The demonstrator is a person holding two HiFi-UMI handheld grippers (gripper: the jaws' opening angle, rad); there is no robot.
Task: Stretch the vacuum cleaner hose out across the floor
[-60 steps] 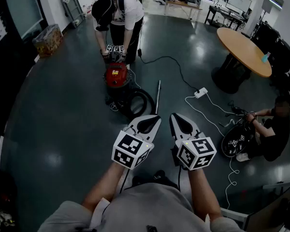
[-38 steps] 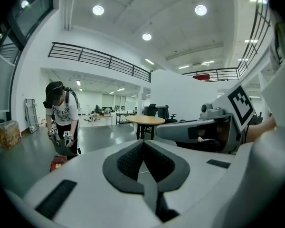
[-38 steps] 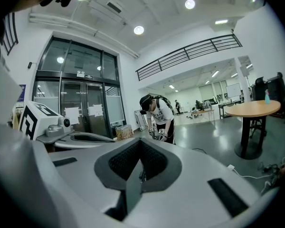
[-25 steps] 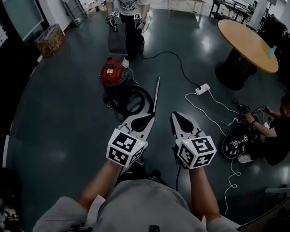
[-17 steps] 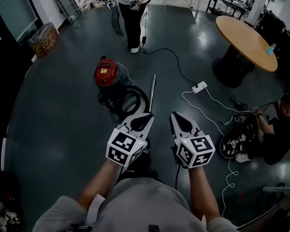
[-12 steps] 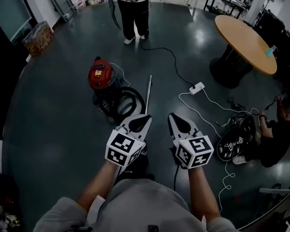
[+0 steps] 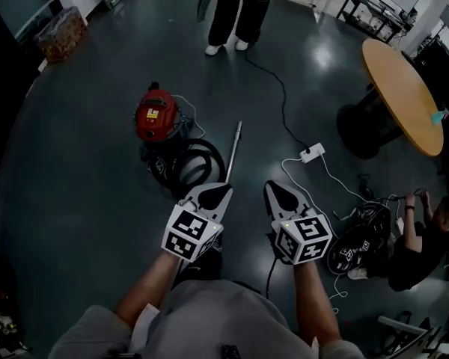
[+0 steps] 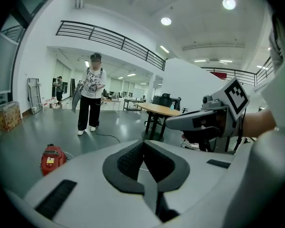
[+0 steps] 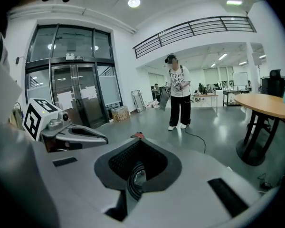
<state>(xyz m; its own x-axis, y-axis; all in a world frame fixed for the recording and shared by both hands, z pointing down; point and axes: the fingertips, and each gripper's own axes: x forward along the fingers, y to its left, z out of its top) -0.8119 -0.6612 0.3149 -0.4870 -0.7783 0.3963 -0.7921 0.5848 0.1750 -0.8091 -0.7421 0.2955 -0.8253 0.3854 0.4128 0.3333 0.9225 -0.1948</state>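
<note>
The standing person is cut off above the waist in the head view; only dark trousers and white shoes show. The seated person at the right edge is dark and hard to read. The lower body of the red vacuum cleaner is hidden behind its own hose, and I cannot make out where the hose joins it. In the right gripper view the hose shows only as a few dark loops through the hollow behind the fingers.

The hose is black and ribbed. It lies coiled in several loops on the floor, touching the vacuum cleaner, just ahead of the 2 grippers. A straight metal tube lies beside the coil; its near end disappears behind the left gripper. The floor is dark, smooth and glossy.

The left gripper and the right gripper are side by side above the floor, near the coil but apart from it. On each, the fingers are closed tip to tip and hold nothing. Their pads are dark and grainy, their shells pale grey.

A black cable runs from the standing person's feet to a white power strip. A round wooden surface on a dark pedestal stands at the right.
</note>
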